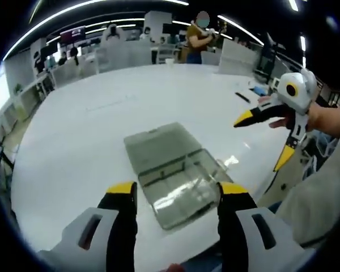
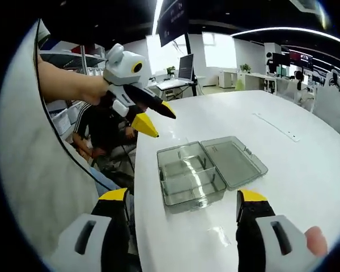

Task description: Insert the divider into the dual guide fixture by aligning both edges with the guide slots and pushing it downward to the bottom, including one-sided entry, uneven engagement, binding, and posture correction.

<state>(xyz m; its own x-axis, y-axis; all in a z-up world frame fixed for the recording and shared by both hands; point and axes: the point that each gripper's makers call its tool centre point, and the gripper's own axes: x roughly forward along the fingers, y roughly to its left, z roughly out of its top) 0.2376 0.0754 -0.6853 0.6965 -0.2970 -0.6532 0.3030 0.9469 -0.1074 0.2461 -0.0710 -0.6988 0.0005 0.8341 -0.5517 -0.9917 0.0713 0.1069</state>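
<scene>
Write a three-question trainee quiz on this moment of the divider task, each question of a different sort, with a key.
1. True or false: the clear plastic box on the white table has its lid swung open.
2. Multiple choice: the left gripper in the right gripper view is A) clamped on the box, B) held in the air above the table edge with open jaws, C) lying on the table.
3. Fill in: the right gripper holds ____ between its jaws.

Key: 1 true. 2 B. 3 nothing; its jaws stand open, short of the box.
</scene>
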